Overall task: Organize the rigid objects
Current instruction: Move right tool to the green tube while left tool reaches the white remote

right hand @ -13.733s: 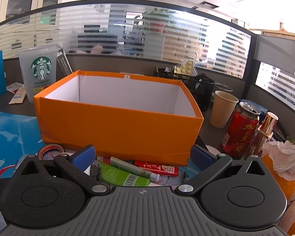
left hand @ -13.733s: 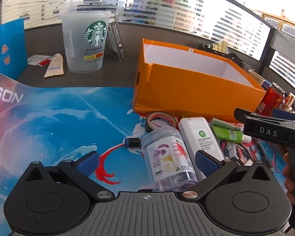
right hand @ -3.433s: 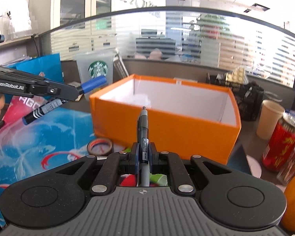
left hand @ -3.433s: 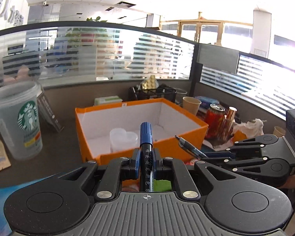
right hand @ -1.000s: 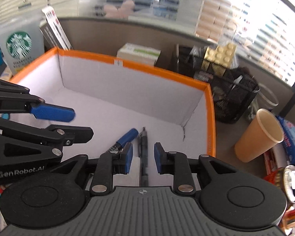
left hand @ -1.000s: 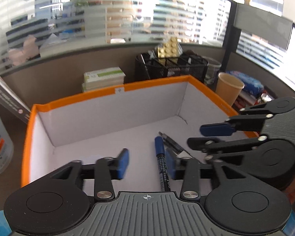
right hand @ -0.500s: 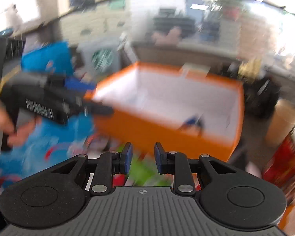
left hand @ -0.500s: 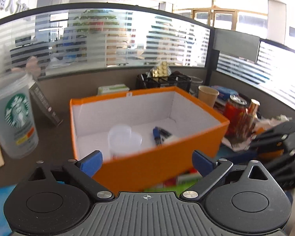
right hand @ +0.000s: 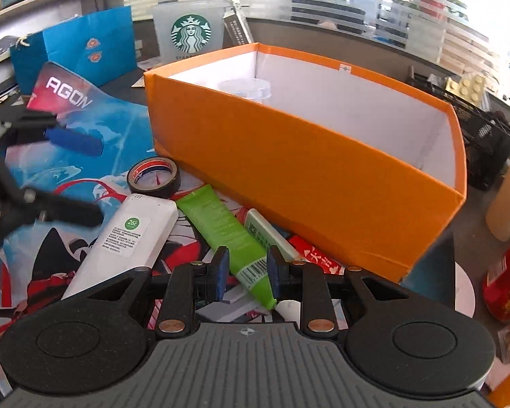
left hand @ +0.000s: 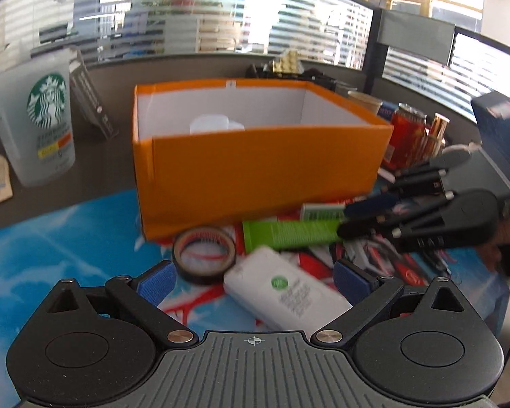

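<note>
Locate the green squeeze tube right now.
The green squeeze tube lies on the mat before the orange cardboard box, between the white remote control and a white-green pack, its crimped end between the right gripper's jaws.

The box (right hand: 309, 166) is bright orange outside, plain white inside. At its six o'clock lies a lime-green tube (right hand: 226, 234) with a barcode, beside a white remote (right hand: 129, 234) bearing a green round sticker and a black-and-red tape roll (right hand: 154, 177). The mat (right hand: 95, 125) swirls blue, white and red.
</note>
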`<state>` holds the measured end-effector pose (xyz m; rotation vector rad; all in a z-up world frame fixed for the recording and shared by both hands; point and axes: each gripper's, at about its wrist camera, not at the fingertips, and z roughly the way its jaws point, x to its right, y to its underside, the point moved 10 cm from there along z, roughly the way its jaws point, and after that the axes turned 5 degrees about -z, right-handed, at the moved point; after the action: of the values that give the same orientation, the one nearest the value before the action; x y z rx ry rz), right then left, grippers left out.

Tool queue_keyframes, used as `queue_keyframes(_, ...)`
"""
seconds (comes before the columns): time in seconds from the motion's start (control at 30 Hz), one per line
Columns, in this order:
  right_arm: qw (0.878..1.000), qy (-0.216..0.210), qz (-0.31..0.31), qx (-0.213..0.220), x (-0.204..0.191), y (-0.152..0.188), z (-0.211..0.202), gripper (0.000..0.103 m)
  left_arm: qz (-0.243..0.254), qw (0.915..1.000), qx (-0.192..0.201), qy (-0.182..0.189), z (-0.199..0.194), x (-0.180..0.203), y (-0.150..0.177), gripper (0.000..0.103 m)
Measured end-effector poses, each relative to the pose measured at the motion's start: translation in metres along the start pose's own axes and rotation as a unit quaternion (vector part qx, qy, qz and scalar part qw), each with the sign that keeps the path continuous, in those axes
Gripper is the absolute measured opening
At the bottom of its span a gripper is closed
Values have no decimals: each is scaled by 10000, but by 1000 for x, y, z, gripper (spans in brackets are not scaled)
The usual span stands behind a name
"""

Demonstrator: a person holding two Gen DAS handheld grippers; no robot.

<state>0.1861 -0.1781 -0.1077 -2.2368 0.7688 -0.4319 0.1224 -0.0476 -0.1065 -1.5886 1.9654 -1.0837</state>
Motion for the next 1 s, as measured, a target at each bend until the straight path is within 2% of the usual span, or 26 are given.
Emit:
queue_keyframes(0.1, 9998, 62, -168, -75, -2, 1, 6, 33, -96, 9999, -76, -5, 2, 1, 7, 100)
queue_keyframes(0.3, 9984, 72, -498, -249, -12, 5, 14, 35, -56, 9998, -192, -28, 5, 8, 12, 100)
queue_keyframes(0.43, 9997, 66, -142, -192, -13, 13, 12, 33, -77, 9998, -181, -93, 2, 8, 12, 100)
queue_keyframes(0.63, 9988, 379, 318, -72, -12, 27, -1, 29, -355, 9990, -227, -152, 0, 5, 14, 100)
queue_keyframes(0.83, 9955, 405, 821, 238, -4, 35, -6, 30, -638, 9958, -613, -232, 8, 16, 23, 101)
queue_keyframes(1.0, 9941, 532, 869, 360, -6, 35, -6, 31, -818, 9911, -887, -566, 18, 24, 33, 101)
